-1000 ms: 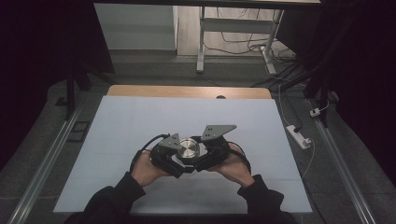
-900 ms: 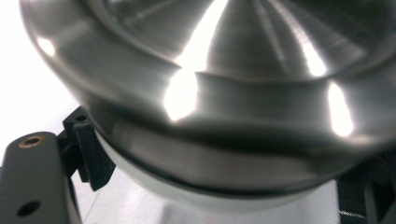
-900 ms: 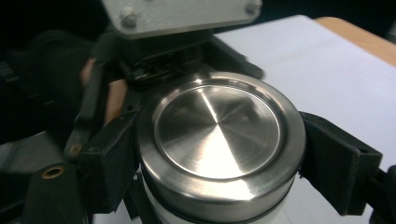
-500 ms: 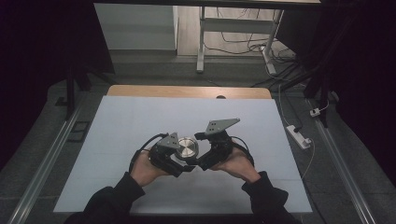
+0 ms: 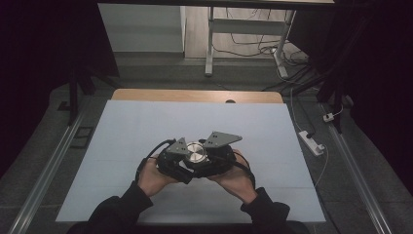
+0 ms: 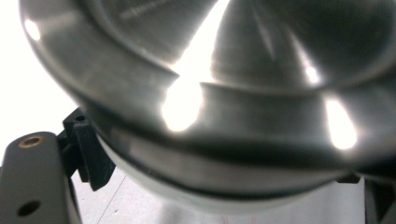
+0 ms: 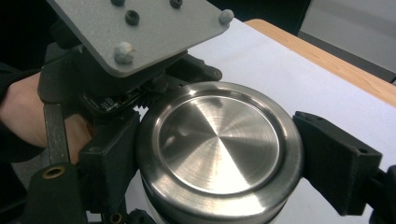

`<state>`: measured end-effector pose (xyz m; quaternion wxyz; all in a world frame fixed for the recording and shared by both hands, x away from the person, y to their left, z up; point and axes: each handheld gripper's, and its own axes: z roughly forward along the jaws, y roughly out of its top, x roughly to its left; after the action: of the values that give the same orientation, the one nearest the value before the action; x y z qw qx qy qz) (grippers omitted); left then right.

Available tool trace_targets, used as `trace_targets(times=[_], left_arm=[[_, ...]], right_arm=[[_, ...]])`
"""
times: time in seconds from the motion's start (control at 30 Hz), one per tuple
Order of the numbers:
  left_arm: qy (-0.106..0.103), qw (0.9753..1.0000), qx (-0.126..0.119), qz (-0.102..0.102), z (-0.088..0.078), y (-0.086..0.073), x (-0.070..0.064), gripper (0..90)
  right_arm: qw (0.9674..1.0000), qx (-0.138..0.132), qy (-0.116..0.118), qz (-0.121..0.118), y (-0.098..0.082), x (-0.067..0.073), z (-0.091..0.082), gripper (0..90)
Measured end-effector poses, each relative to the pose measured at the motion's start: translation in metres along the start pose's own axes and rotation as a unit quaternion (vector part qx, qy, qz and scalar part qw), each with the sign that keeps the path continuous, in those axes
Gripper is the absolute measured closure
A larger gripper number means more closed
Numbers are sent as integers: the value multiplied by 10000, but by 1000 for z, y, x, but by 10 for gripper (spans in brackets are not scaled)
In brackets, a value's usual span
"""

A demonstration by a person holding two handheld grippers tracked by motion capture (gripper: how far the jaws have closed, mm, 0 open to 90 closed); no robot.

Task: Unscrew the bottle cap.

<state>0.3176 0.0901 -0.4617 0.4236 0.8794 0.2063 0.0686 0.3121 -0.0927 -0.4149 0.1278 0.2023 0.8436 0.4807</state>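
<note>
A desk (image 5: 146, 126) covered with a pale sheet takes up the middle of the high view, a strip of bare wood showing along its far edge. A person's two dark-sleeved forearms come in from the near edge, and both hands meet just near of the desk's middle.

Between the hands sits a round steel tin (image 5: 196, 152), its flat brushed lid facing up. In the right gripper view the tin (image 7: 219, 149) shows a raised rim around a smooth disc; in the left gripper view its curved side wall (image 6: 224, 116) sits very close and bright with glare.

The left hand-held gripper (image 5: 182, 163) is on the tin's left side with its jaws clamped on the tin, the grey three-cornered plate tilted above it. In the right gripper view this gripper's body and plate sit at the tin's far-left side.

The right hand-held gripper (image 5: 207, 163) is on the tin's right side. Its jaws have just been closing, and now the two black pads (image 7: 334, 158) press against opposite sides of the tin, so it too is clamped on it.
</note>
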Motion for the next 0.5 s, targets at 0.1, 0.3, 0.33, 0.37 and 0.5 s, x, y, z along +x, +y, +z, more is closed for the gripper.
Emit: trace_targets(times=[0.1,0.3,0.33,0.37,0.5], left_arm=[[-398,9990,40,202,-3,0,3,153],[-1056,9928,84,555,-4,0,1,153],[-1265,9892,50,737,-3,0,-1,152],[-1323,9884,26,749,-2,0,-3,152],[-1177,9907,3,678,0,1,-6,153]], right_arm=[[9990,1,453,9,0,-8,-3,178],[9888,17,1458,-318,-2,-20,-7,178],[9799,-38,1929,-517,-4,-25,-9,177],[9753,-88,2141,-541,-6,-28,-9,176],[9691,-113,2405,-544,-10,-33,-9,166]])
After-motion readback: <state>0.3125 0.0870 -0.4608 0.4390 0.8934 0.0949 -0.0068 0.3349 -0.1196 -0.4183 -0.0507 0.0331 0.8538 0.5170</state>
